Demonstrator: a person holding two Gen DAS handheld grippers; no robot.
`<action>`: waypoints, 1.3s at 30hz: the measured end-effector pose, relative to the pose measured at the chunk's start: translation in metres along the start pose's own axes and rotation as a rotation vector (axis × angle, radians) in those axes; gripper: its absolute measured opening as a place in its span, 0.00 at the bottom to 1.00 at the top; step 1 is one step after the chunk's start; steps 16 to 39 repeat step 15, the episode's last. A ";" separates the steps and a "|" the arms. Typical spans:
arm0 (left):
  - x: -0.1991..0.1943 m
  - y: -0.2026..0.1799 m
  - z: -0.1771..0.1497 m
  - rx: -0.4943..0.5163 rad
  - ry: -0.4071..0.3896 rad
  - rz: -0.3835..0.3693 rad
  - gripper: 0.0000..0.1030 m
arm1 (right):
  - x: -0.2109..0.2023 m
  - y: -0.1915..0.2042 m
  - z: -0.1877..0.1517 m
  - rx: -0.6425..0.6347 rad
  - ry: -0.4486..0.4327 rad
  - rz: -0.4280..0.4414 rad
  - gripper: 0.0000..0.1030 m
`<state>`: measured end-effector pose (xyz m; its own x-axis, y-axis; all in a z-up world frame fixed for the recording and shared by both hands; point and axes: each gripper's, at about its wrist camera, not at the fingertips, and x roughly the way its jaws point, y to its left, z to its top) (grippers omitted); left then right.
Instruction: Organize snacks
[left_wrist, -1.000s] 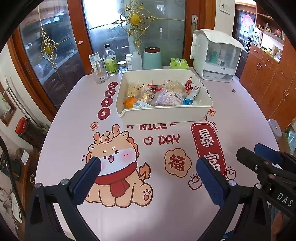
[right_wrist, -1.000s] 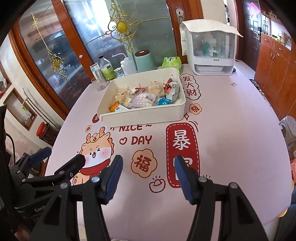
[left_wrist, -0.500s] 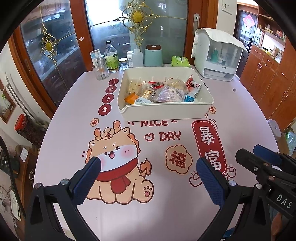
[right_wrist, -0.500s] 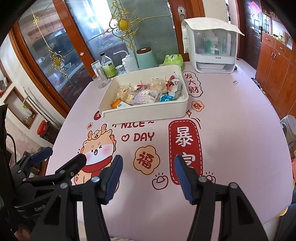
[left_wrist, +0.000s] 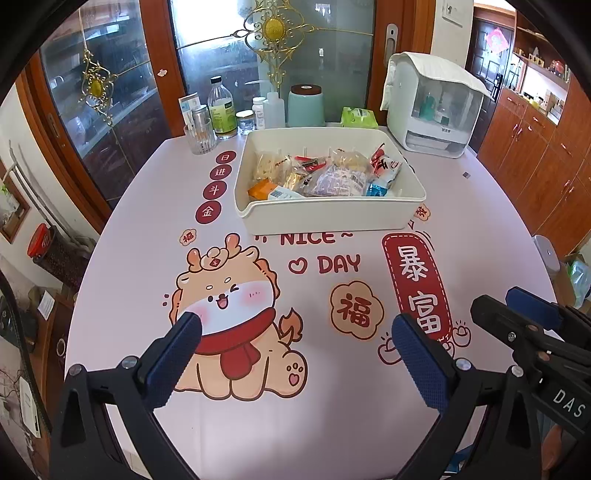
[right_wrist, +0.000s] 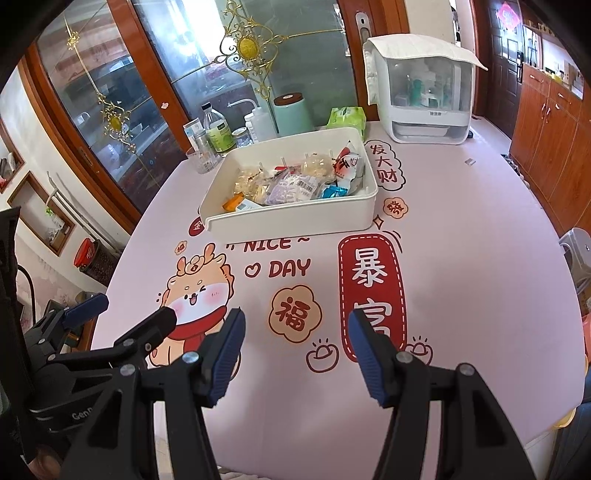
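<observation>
A white tray sits at the far middle of the table and holds several wrapped snacks. It also shows in the right wrist view, with the snacks piled inside. My left gripper is open and empty, low over the near part of the table, well short of the tray. My right gripper is open and empty too, beside the left one and equally far from the tray. The right gripper shows at the right edge of the left wrist view.
Bottles and a glass, a teal canister, a green pack and a white cabinet-like box stand behind the tray. Glass doors rise beyond. The pink printed tablecloth covers the table; wooden cabinets stand at the right.
Both grippers have drawn slightly nearer the table and tray; the tray sits a little lower in both views. Both grippers stay open and empty.
</observation>
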<state>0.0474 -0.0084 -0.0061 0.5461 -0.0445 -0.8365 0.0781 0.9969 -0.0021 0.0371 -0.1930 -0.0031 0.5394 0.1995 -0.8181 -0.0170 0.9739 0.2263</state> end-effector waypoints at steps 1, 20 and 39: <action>0.000 0.000 -0.001 0.000 0.001 0.000 0.99 | -0.001 0.001 -0.001 0.000 0.001 0.000 0.57; -0.001 0.005 -0.006 0.001 -0.001 0.003 0.99 | -0.001 0.001 -0.002 0.001 0.001 -0.001 0.57; -0.001 0.005 -0.006 0.001 -0.001 0.003 0.99 | -0.001 0.001 -0.002 0.001 0.001 -0.001 0.57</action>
